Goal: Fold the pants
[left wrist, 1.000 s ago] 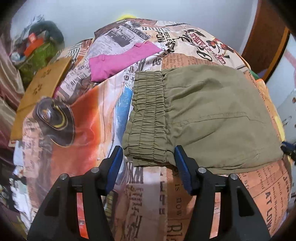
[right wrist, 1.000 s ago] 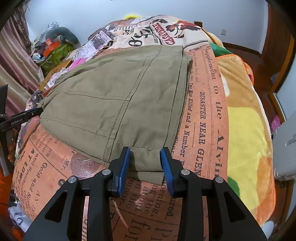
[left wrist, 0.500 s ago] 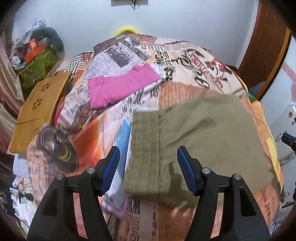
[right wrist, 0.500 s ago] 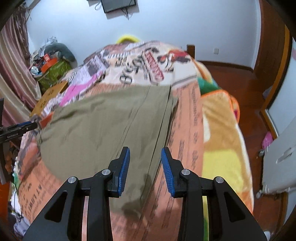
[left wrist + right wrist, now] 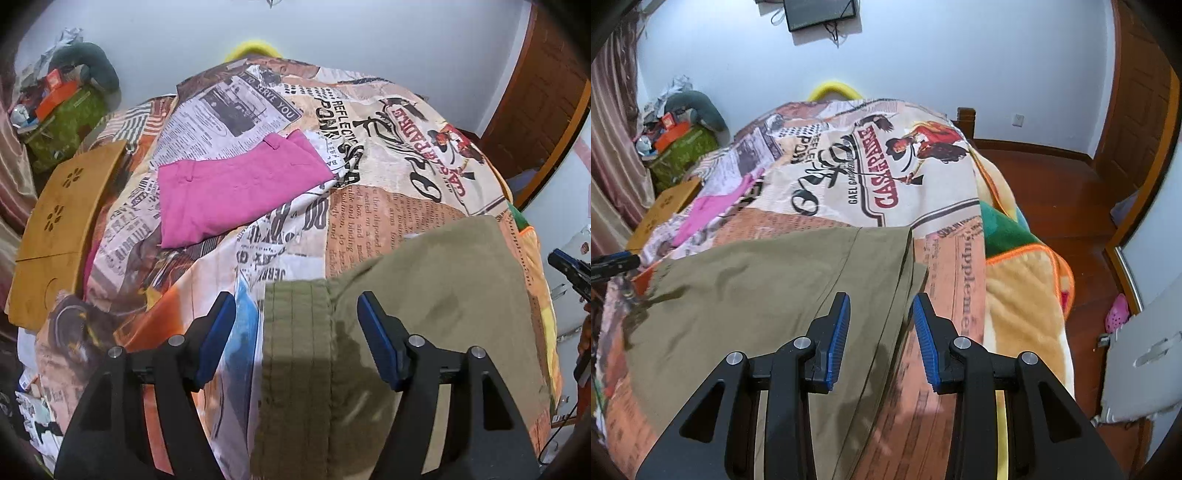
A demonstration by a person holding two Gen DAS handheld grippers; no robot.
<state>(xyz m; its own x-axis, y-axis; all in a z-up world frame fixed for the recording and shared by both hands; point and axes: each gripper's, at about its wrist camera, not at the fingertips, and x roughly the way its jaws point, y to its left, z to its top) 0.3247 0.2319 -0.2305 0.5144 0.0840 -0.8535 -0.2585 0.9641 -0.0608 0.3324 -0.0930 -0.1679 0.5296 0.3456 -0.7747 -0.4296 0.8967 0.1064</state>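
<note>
Olive pants (image 5: 443, 288) lie folded flat on a bed with a newspaper-print cover (image 5: 369, 122). Their elastic waistband (image 5: 291, 369) is at the left end. My left gripper (image 5: 295, 299) hovers over the waistband with its jaws opening. The band lies under the gap and the blue pads (image 5: 218, 332) do not touch it. In the right wrist view my right gripper (image 5: 881, 297) hangs over the right-hand edge of the pants (image 5: 757, 295). Its pads stand a little apart and press on nothing. Each gripper's tip shows at the side of the other's view.
A folded pink garment (image 5: 236, 184) lies farther up the bed. A wooden board (image 5: 62, 221) and a pile of clutter (image 5: 66, 122) stand left of the bed. An orange and yellow blanket (image 5: 1019, 295) hangs off the right side, above a wooden floor (image 5: 1052, 184).
Both grippers have moved forward from the pants' near edge and risen a little, so cloth now runs under them. The left jaws have widened. The right jaws look the same.
</note>
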